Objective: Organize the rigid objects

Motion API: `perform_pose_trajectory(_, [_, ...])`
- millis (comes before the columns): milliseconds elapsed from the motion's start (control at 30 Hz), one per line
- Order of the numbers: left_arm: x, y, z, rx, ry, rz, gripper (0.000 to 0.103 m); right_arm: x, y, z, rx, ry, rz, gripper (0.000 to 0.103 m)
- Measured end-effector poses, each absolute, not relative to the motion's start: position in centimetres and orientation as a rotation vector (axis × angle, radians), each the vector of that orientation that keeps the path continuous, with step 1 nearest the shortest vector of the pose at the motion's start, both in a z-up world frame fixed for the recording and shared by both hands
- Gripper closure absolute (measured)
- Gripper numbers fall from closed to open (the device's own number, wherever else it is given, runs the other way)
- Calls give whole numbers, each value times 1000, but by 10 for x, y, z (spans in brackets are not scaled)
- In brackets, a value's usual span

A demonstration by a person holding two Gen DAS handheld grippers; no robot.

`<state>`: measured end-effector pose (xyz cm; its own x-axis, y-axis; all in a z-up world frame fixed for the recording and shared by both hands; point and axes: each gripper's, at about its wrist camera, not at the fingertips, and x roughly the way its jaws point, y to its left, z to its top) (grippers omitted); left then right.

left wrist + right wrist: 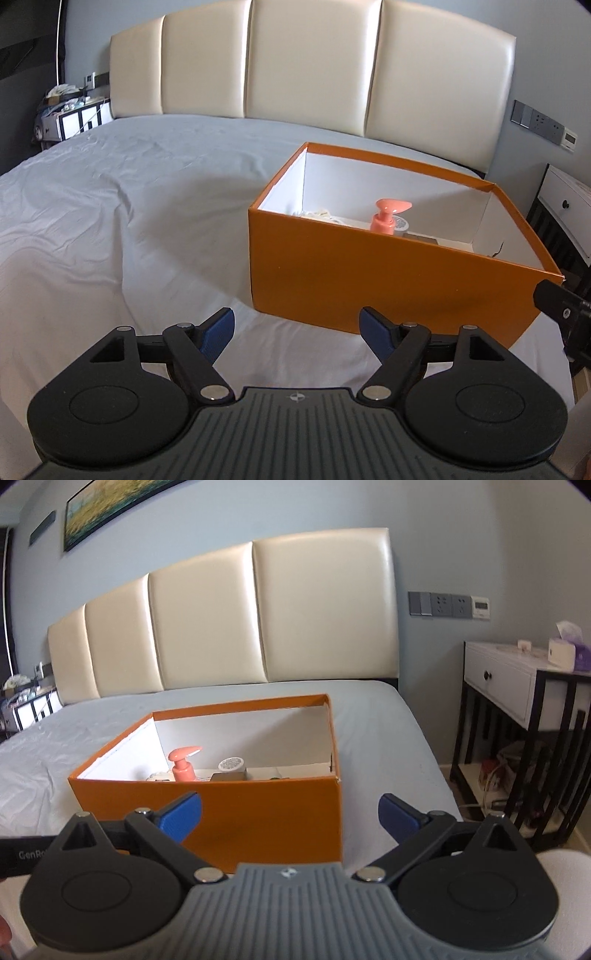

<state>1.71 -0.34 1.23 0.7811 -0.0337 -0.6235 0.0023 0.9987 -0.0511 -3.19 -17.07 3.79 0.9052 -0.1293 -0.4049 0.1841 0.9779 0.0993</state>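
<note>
The orange box [391,273] sits on the bed [129,206], near the bed's right side and its cream headboard [229,624]. Its top is open. Inside, one pink pump bottle [183,766] stands up, with one round white cap [231,764] and one small grey block [229,776] beside it. There are two grippers. The left gripper [297,326] and the right gripper [290,812] both float in front of the box, jaws wide apart, holding nothing. Lots of bare sheet lies left of the box.
</note>
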Motion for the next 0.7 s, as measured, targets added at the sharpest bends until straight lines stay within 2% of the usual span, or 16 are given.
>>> perform_pose_trajectory(167, [17,-7,8,-37,697,-22,13,-18,-163,32,77,460,-148,3])
perform_pose_trajectory(700, [21,-10,2,-33,738,-3,13,-4,-175,26,141,515,-178,3])
